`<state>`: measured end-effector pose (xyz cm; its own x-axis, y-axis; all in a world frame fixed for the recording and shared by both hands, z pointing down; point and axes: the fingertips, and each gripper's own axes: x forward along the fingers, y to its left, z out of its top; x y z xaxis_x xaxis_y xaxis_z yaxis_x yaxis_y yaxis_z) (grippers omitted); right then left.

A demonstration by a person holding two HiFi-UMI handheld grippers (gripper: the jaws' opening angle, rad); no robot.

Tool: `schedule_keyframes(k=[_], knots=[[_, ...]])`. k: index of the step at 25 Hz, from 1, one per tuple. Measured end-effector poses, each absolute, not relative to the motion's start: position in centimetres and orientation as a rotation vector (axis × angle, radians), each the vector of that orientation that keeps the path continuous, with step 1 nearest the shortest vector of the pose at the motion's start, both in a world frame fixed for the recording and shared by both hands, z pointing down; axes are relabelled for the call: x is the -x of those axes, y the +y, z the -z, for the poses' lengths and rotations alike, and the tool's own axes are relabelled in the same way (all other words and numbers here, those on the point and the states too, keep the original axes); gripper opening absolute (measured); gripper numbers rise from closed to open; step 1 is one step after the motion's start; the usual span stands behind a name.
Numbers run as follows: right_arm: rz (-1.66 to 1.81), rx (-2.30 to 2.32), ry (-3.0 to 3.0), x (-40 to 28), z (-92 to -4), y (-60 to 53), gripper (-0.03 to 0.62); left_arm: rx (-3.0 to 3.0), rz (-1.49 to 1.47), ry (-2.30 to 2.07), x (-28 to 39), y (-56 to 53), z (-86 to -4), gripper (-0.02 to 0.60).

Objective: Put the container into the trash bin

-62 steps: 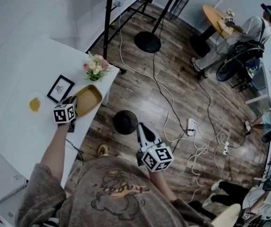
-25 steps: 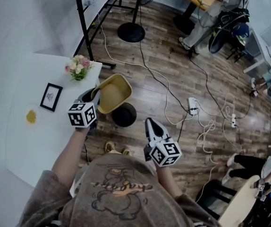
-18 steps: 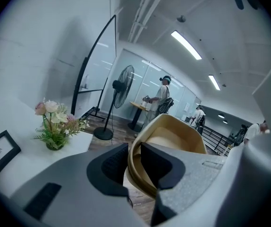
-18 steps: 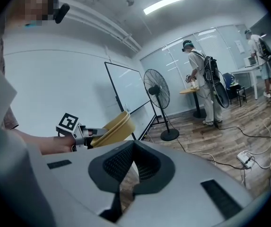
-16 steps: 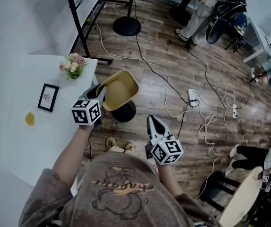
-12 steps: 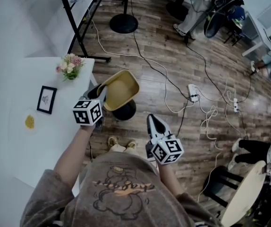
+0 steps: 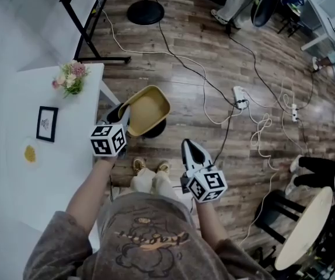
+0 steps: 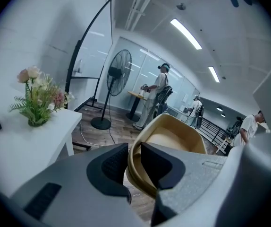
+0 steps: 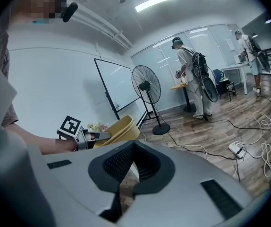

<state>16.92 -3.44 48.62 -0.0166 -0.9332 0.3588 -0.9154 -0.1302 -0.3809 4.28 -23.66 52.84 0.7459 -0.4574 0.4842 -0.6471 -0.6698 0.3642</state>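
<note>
Wood floor (image 7: pixel 214 57) crossed by cables (image 7: pixel 205 86), with a white desk (image 7: pixel 16 174) on the outer side of the left fingers (image 8: pixel 109 162). Grips with the left gripper (image 7: pixel 119 116), clamped on the near rim of the tan container (image 7: pixel 147 109), one finger inside the wall and one outside (handy for leaving the open mouth free). Holds the container tilted, out beyond the fingertips and past the desk edge. Hangs it over the dark trash bin (image 7: pixel 154 133), partly hidden beneath it in the head view. Apparently lined up this way for a plain drop: bin just below the fingers, nothing visible between. Carries the right gripper (image 7: pixel 192 151) empty, fingers together, low and apart from the container, probably to stay clear. Awaits only the release, by the look of it.
</note>
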Motion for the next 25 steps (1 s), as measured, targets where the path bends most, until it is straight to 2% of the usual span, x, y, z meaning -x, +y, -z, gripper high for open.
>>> schedule_keyframes(k=[25], knots=[[1.036, 2.203, 2.058, -19.4, -68.2, -4.7, 0.002, -2.228, -0.721, -0.889, -4.3, -22.8, -80.2, 0.083]])
